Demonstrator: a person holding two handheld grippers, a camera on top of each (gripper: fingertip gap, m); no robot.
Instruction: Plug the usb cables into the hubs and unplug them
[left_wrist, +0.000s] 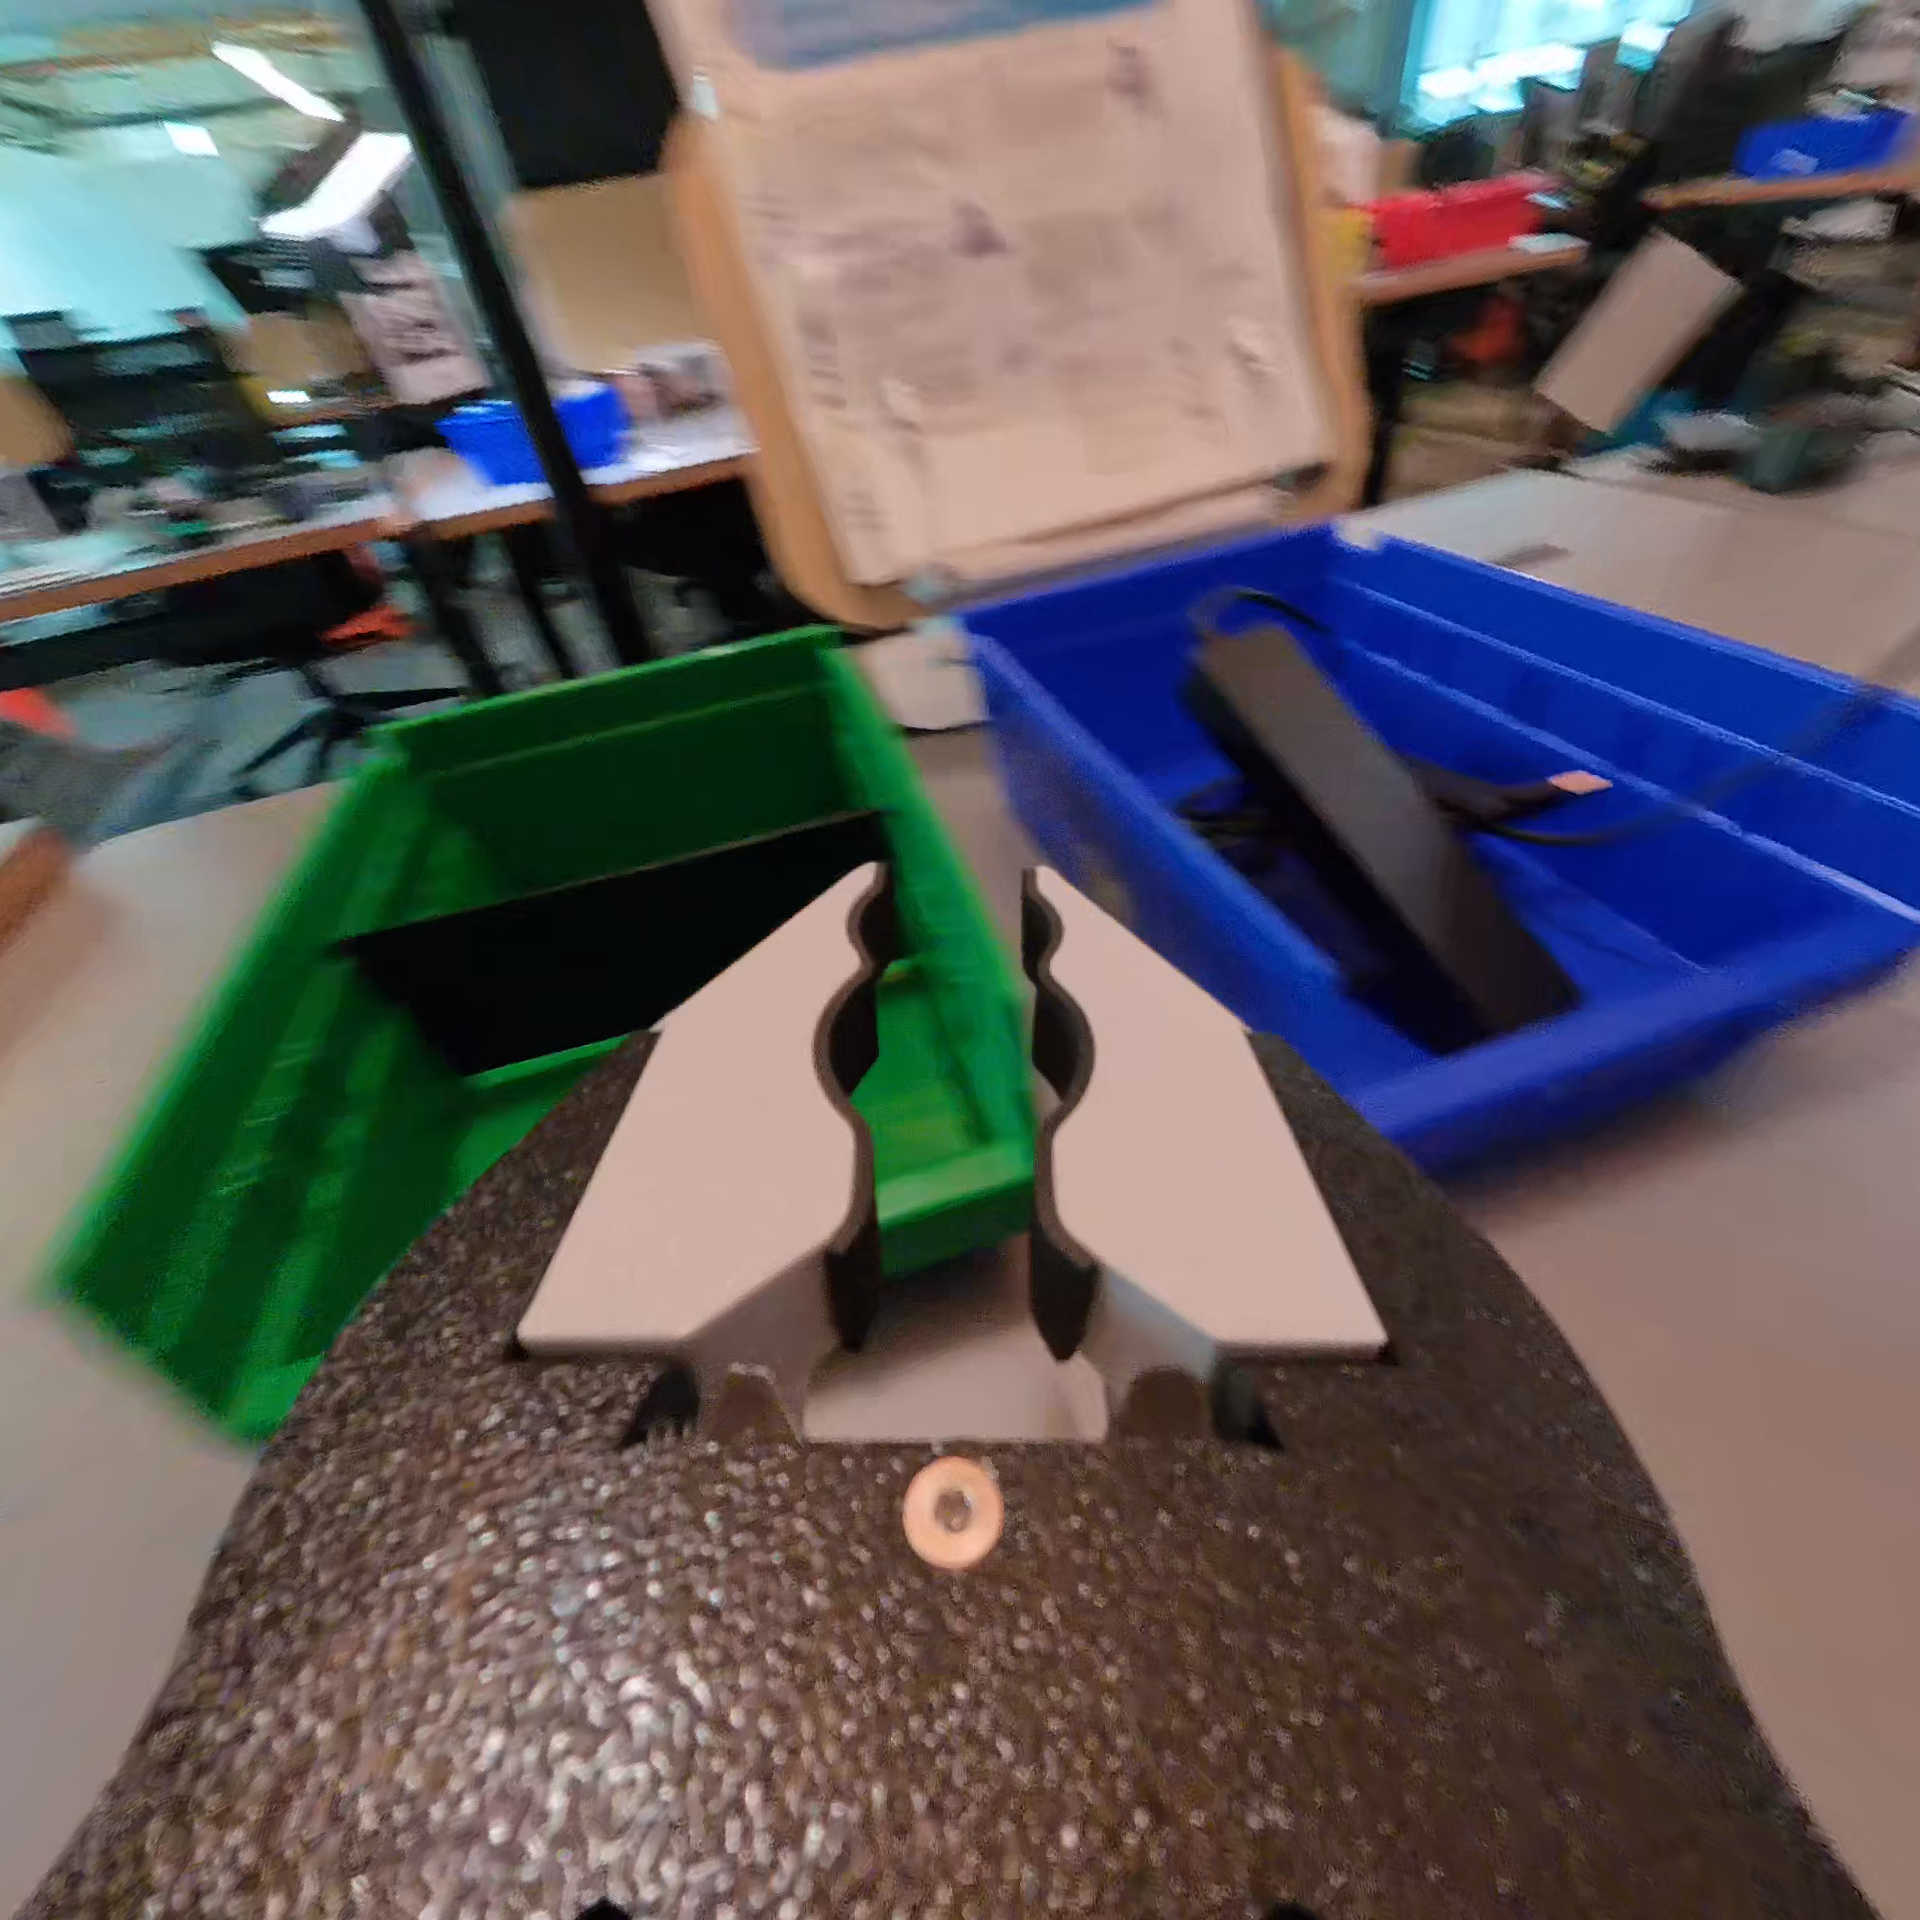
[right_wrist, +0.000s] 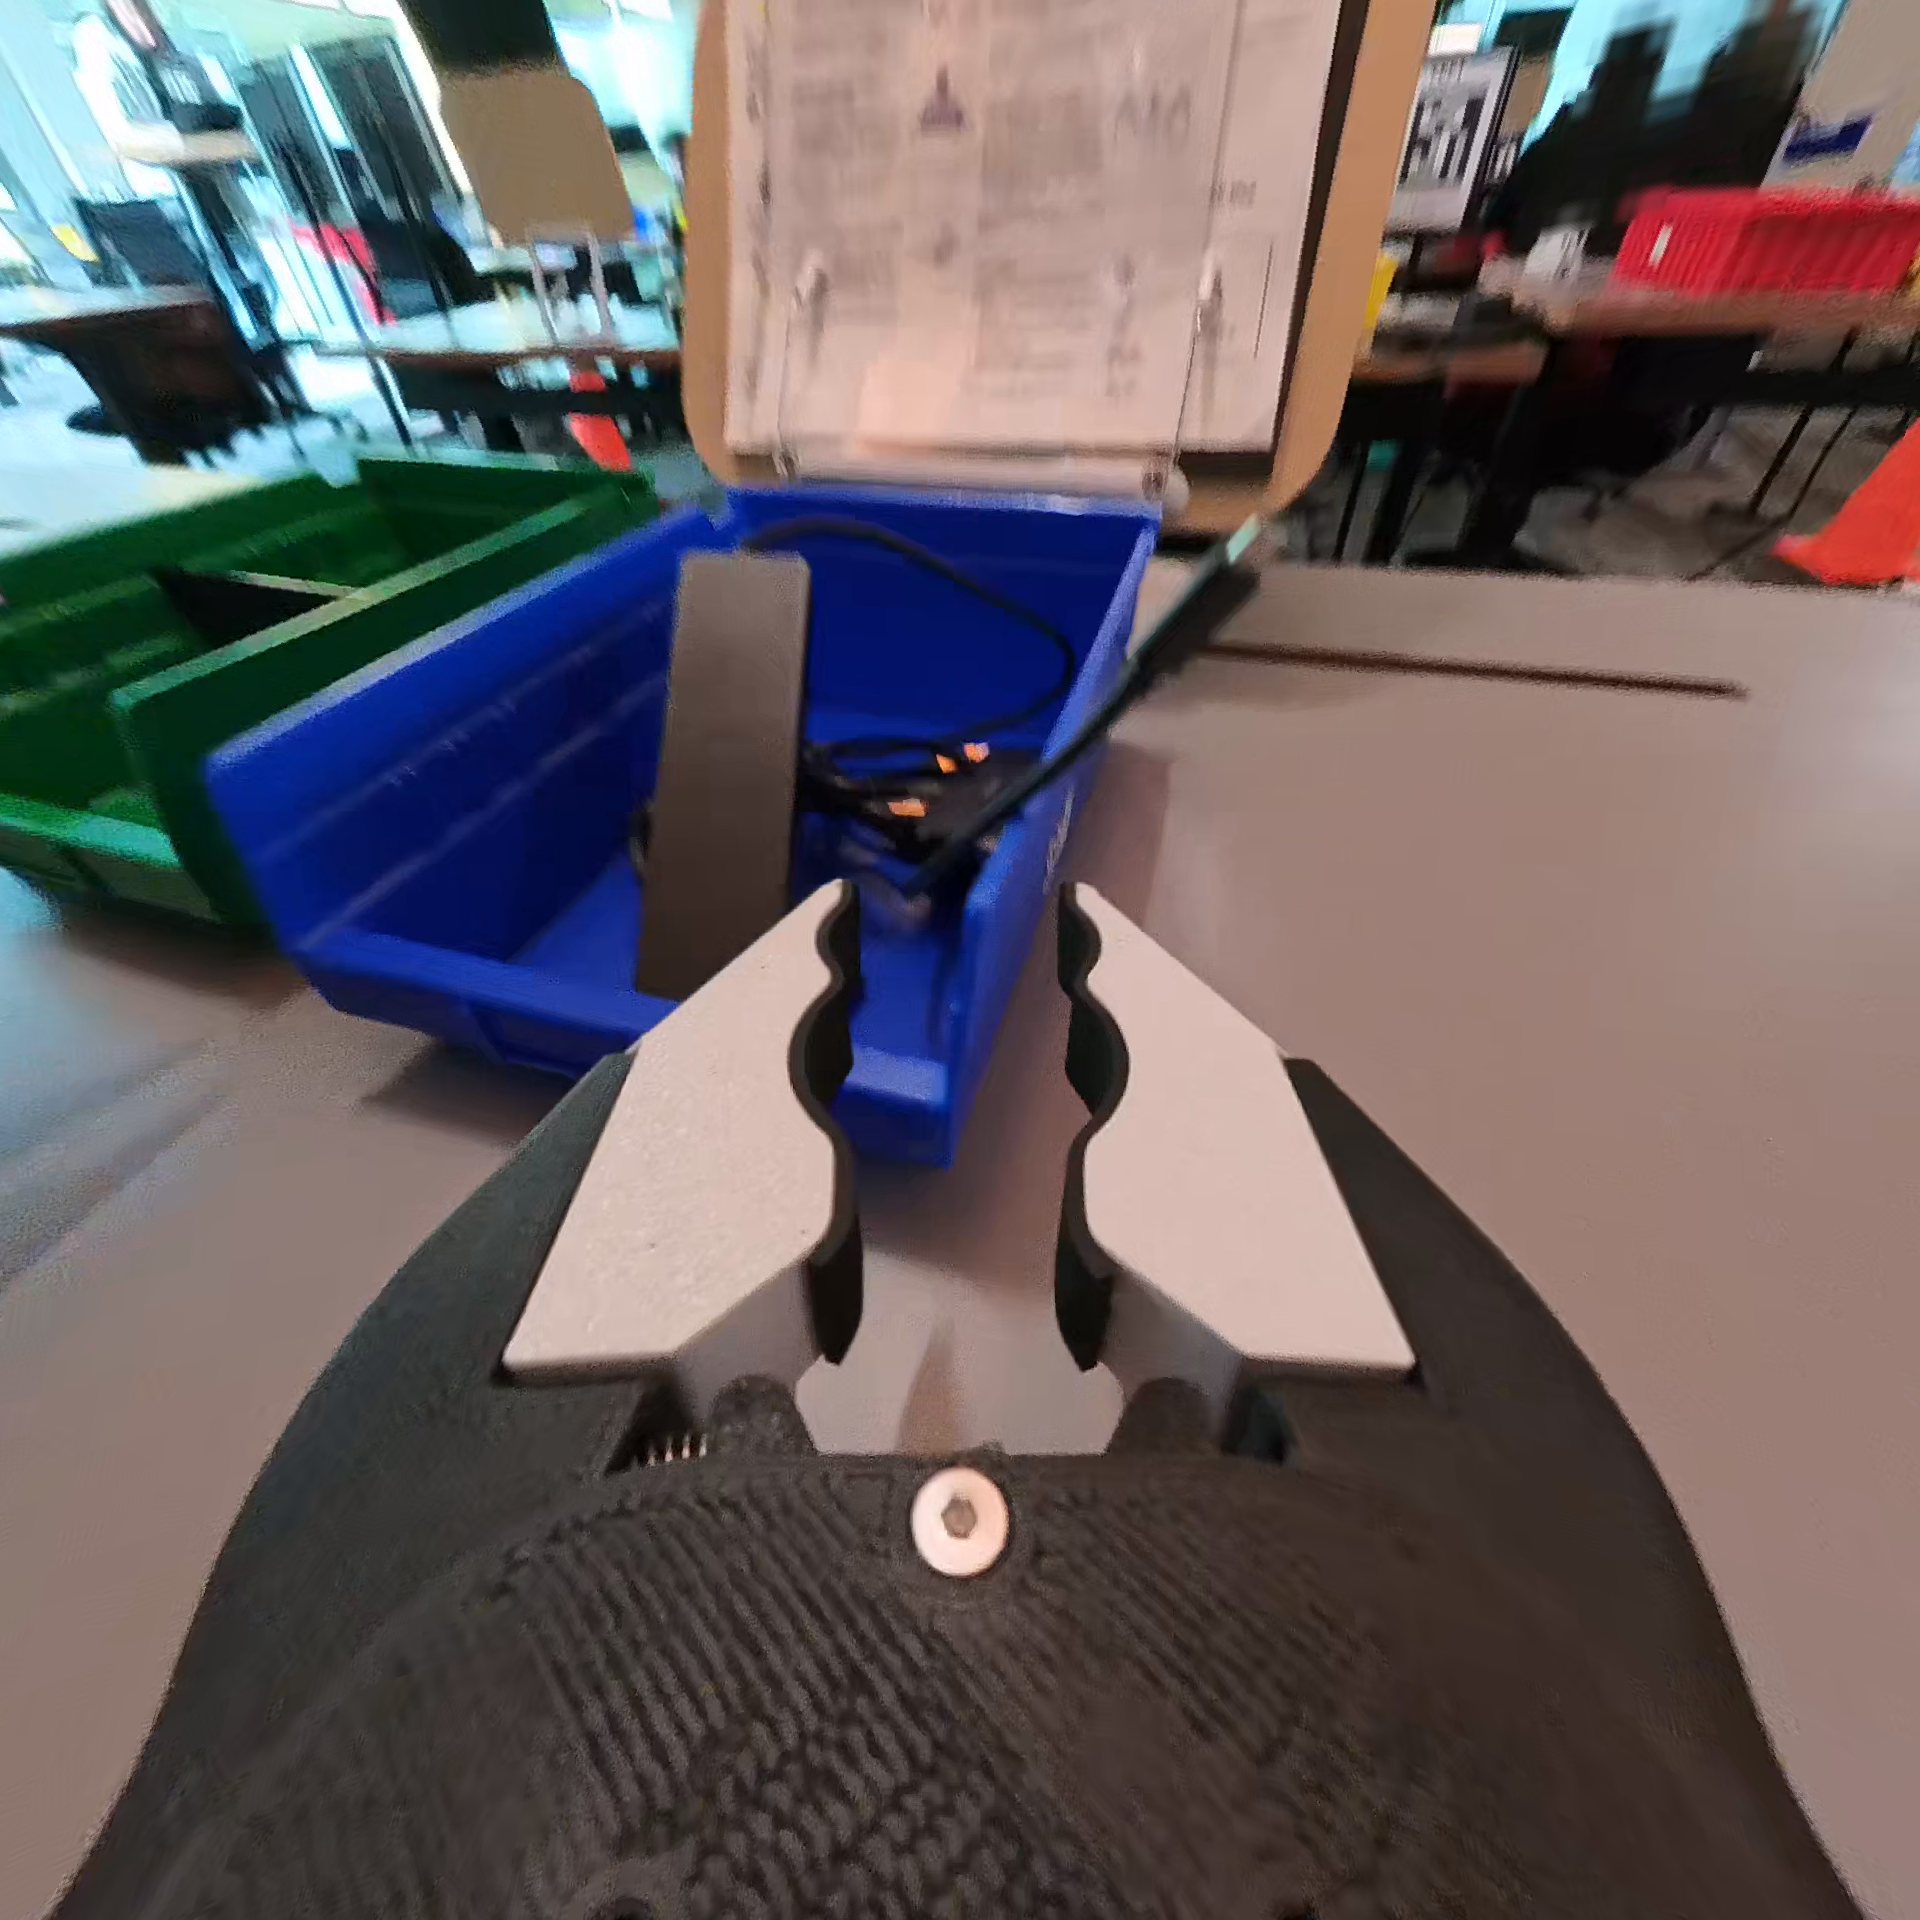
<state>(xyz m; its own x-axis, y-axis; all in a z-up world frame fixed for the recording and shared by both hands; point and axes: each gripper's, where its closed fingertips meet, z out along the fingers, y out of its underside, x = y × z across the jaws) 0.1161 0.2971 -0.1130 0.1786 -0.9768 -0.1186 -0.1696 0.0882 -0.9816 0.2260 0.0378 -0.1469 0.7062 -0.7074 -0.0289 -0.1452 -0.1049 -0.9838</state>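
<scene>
A long black hub (right_wrist: 727, 769) stands tilted inside the blue bin (right_wrist: 436, 790), one end down near the bin's front wall, the other leaning up toward the back. Beside it, on the bin floor, lies a tangle of black usb cables (right_wrist: 914, 779) with orange-tipped plugs. One cable (right_wrist: 1164, 644) runs up and over the bin's right rim, its plug end hanging out past the edge. The left wrist view shows the same hub lying slantwise in the bin, with a light-tipped plug (left_wrist: 1579, 784) just beside it.

A green bin (left_wrist: 312, 1039) with a black divider sits just beside the blue one, on its left; what it holds, if anything, cannot be told. Behind both stands a cardboard board (right_wrist: 997, 229) with paper sheets. All rests on a grey surface (right_wrist: 1507, 935).

Left gripper (left_wrist: 956, 904): jaws apart, nothing between them, held above the green bin's near corner. Right gripper (right_wrist: 956, 914): jaws apart, empty, aimed at the blue bin's near right corner.

Step in hand, by judgement — the approach; nothing is grasped yet and no cable looks plugged, though blur limits certainty. The next move likely calls for one gripper to steady the hub and the other to pick a single plug out of the tangle — squarely, so it lines up with a port.
</scene>
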